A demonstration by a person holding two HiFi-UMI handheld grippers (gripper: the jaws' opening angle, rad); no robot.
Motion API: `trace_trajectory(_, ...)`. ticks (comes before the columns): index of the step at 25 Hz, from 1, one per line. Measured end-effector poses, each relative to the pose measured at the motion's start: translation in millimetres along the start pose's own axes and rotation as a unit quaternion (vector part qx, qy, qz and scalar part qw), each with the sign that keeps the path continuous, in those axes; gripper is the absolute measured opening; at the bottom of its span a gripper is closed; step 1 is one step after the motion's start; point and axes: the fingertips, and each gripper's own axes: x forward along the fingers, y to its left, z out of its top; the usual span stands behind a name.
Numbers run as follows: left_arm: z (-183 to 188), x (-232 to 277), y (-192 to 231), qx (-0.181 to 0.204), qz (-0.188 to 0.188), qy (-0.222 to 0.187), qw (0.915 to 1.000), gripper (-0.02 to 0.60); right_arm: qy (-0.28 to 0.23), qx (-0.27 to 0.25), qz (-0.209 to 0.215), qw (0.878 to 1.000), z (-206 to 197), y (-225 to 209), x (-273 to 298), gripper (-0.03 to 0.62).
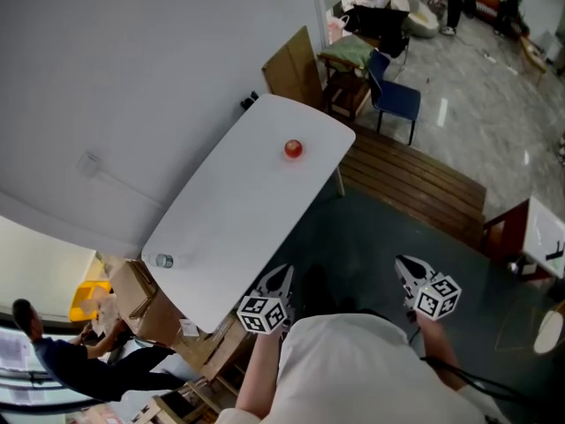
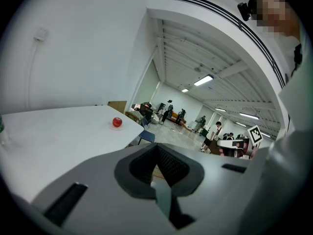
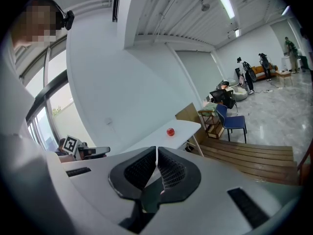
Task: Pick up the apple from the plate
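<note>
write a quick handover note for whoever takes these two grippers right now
Left gripper: fingers shut, nothing between them.
Right gripper: fingers shut, also empty.
Apple sits on its small plate near the far end of the white table, well ahead of both grippers.
Done: nothing yet; the apple is untouched.
Left: move in closer, open one gripper, close it on the apple and lift it off the plate.
</note>
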Motion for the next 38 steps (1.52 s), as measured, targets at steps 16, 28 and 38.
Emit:
trace_trajectory(16,31,48,23,0.007,-0.012,0.003,0.9999,0.002,0.004,0.003,-0.017,1.000,23,-23,33,0.038)
trace_trajectory(28,57,84,59,0.003,-0.021,0.020,0.9996,0.002,0.020,0.007,-0.028,0.999,39,-31,82,0.038)
trace_trajectory(38,85,117,91,0.000,-0.029,0.030,0.9991,0.002,0.030,0.010,-0.034,0.999,60,-36,125,0.037)
